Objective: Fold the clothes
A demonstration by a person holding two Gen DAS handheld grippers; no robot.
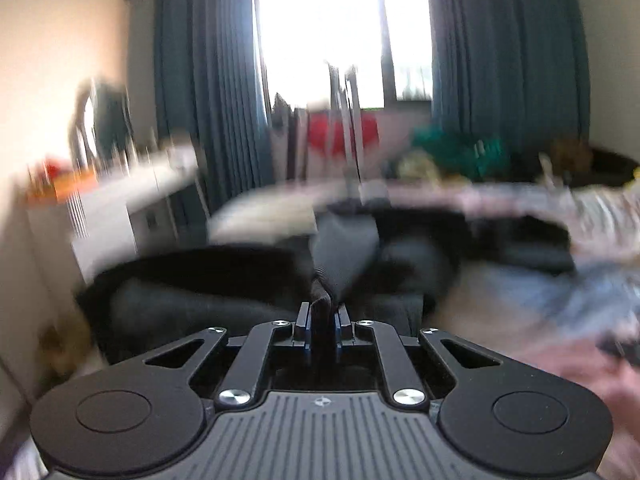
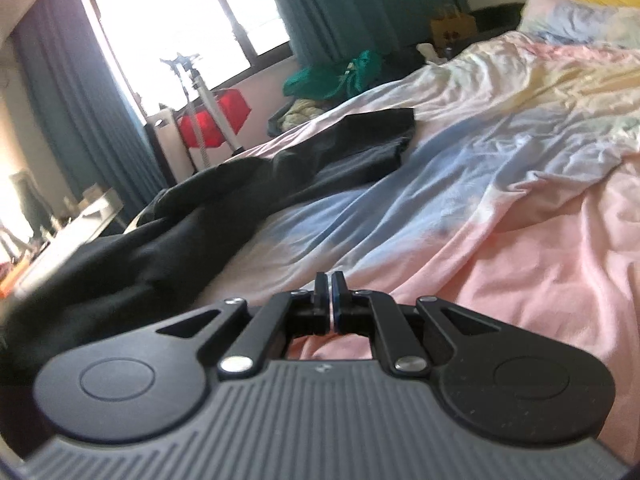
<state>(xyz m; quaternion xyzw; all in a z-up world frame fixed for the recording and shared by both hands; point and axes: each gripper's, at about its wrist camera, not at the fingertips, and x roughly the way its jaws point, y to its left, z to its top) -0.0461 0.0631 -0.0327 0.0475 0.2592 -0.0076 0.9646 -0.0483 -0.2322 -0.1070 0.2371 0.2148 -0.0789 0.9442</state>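
My left gripper [image 1: 323,312] pinches the dark garment [image 2: 224,196], sprawled unfolded along the bed [image 2: 500,200] edge; right gripper [image 2: 330,286] closed, empty.

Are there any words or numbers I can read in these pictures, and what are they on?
None can be read.
The yellow bag by the curtain bears a red mark, too small to read.
The clutter on the white desk is blurred.
The black garment, bedsheet and both grippers show no words.
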